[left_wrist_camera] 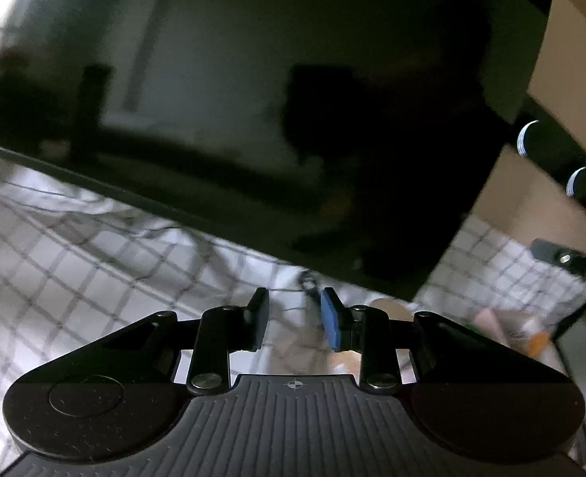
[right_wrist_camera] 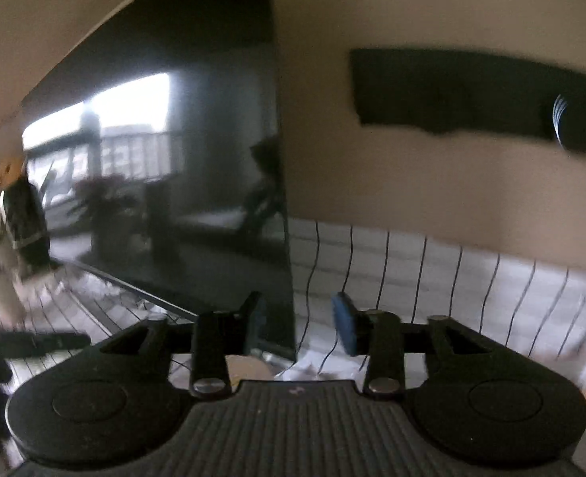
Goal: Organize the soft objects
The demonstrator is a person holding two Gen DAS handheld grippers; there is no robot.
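Honestly, no soft object shows clearly; only blurry bits (left_wrist_camera: 503, 330) by the cloth's (left_wrist_camera: 74, 262) right edge. Left gripper (left_wrist_camera: 295, 320) and right gripper (right_wrist_camera: 299, 324) both hang part-open and empty, facing the TV (right_wrist_camera: 197, 159), probably between pickups.

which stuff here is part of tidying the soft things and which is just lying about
Part of the job:
- white cloth with a dark grid pattern, the only soft thing clearly in view
- left tongs, open, nothing between them
- right tongs, open, nothing between them

Just lying about:
- large black glossy flat screen
- black wall rack with round silver pegs
- blurred small items at lower right, too unclear to name
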